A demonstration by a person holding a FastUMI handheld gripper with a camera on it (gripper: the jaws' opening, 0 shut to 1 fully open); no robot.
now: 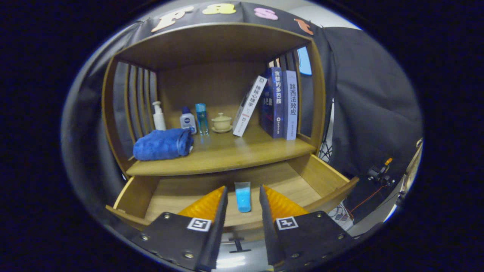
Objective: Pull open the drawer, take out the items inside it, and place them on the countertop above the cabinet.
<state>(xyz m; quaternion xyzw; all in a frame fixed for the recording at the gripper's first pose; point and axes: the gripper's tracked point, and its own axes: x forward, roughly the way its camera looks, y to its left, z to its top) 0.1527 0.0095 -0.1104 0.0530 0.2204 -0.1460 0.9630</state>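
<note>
My gripper (243, 196) hangs over the pulled-out drawer (325, 177), its 2 fingers spread apart and touching nothing. A blue tube (242, 196) lies on the drawer floor near the front edge, in the gap between my fingers. On the countertop (227, 155) above, a rolled blue towel (163, 144) sits at the left front corner. Behind it stand a white pump bottle (159, 116), a small white bottle (187, 120) and a clear blue bottle (201, 118), then a lidded cup (221, 122) on a saucer. 3 books (273, 104) stand by the right edge, 1 leaning.

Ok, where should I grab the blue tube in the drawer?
Grip the tube across its narrow sides at mid-body, coming down from above. It lies flat in the open drawer, lengthwise between the open fingers, so they already straddle it.
</note>
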